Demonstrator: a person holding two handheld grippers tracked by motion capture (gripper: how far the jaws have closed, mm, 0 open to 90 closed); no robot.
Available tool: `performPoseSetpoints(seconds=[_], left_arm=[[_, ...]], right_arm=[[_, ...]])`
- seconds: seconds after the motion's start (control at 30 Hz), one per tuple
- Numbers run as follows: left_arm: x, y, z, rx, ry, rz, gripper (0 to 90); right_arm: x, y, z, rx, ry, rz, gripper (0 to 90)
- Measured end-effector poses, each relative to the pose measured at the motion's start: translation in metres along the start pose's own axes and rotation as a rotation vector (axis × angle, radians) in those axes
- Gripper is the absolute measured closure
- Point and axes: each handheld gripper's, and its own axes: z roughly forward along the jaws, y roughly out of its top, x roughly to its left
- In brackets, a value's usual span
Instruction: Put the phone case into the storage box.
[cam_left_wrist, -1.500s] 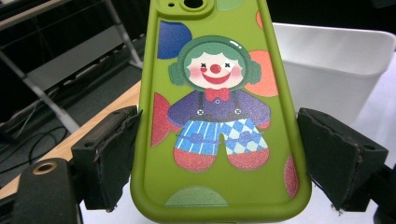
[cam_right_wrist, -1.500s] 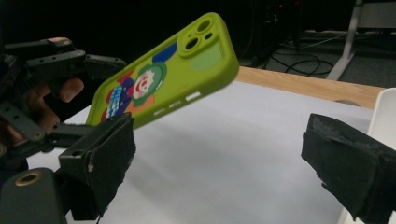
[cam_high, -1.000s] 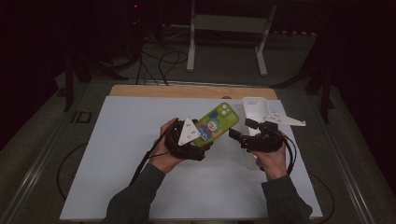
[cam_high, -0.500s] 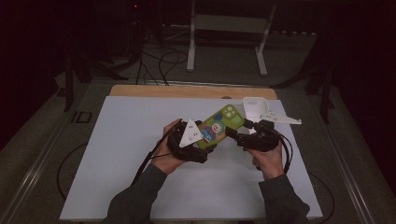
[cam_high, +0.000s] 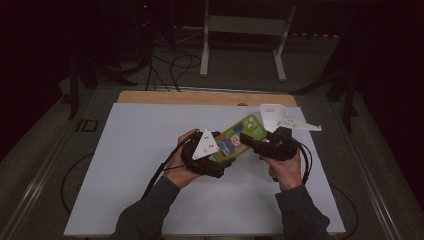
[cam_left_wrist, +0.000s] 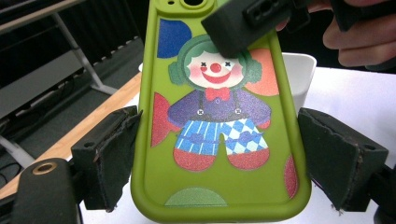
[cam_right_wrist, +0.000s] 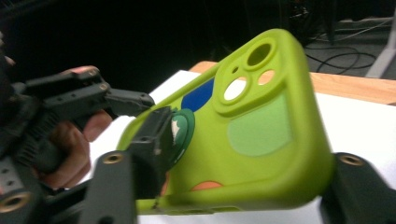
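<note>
A: Where is the phone case?

B: The green phone case (cam_high: 241, 136), printed with a clown, is held above the white table (cam_high: 130, 150) near its centre, between the two grippers, its camera end pointing toward one o'clock.

A: And the grips?

B: The left gripper (cam_left_wrist: 215, 163) has a jaw on each long edge at the case's lower end, grasping it. The right gripper (cam_high: 250, 141) has one jaw on the printed back by the clown's head; the other seems to sit behind the case, so it looks clamped on it too.

A: Any containers?

B: A white stand (cam_high: 280, 118) sits at one o'clock on the table, beyond the right hand (cam_high: 286, 170). I cannot tell whether it holds anything.
</note>
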Motion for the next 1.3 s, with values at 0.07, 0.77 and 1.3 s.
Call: performPoseSetpoints(seconds=[0.07,0.77,1.3], left_arm=[[-0.001,-0.001,0.002,0.006,-0.005,0.002,16.2],[0.003,-0.004,0.015,0.044,-0.046,-0.036,21.7],[0.016,-0.008,0.01,0.069,-0.121,-0.131,15.1]], right_arm=[[-0.003,0.0,-0.002,-0.011,0.019,0.016,51.3],[0.004,0.002,-0.009,-0.048,0.067,-0.035,86.4],[0.006,0.005,-0.012,-0.034,0.045,-0.102,86.4]])
